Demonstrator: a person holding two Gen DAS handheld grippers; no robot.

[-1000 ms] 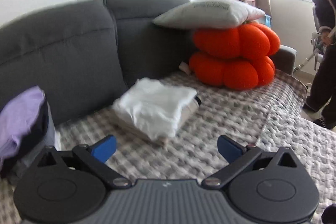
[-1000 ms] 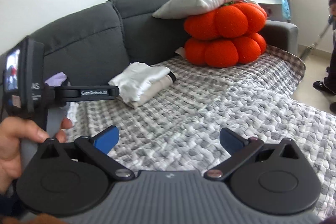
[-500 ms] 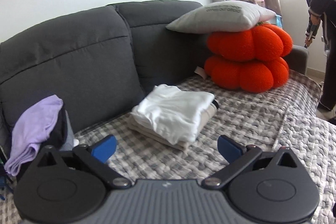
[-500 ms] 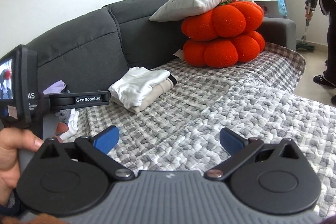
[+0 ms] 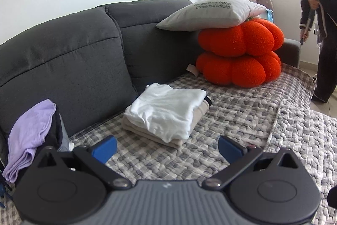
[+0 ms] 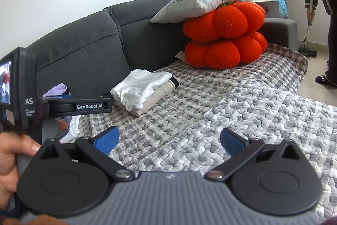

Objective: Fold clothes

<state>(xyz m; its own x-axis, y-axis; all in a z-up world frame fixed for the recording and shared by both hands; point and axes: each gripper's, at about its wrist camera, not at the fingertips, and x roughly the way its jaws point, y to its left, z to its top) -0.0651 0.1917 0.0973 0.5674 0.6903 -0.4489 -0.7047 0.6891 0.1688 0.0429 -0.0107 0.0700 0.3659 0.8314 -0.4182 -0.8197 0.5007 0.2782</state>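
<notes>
— Both grippers are spread wide and hold nothing: the left gripper (image 5: 167, 149) hangs over the checked quilt (image 5: 242, 119), and the right gripper (image 6: 169, 140) does the same farther out from the backrest.

— Where are the clothes?

— A folded stack (image 5: 166, 113) lies on the quilt close to the grey sofa (image 5: 69, 60) backrest: a white garment (image 5: 168, 107) on top, a beige one under it, and a dark edge showing at the far end. It is ahead of the left gripper, apart from its fingers. From the right wrist the same stack (image 6: 145, 92) sits further off, to the left.

— Anything unfolded?

— The left wrist view shows a lilac garment (image 5: 29, 134) draped over dark cloth at the sofa's left end. The right wrist view shows only a sliver of it, behind the other tool.

— What does the right view add?

— The left gripper from the side, with its small screen and "GenRobot.AI" on the arm, and the hand (image 6: 12, 159) gripping its handle. Also a mop head (image 6: 306, 52) on the floor.

— And common to both?

— Two orange pumpkin cushions (image 5: 240, 54) stacked at the far end, a grey pillow (image 5: 210, 14) with printed words on top, and a person in dark clothes (image 5: 320, 20) bending by the window, holding a pole.
</notes>
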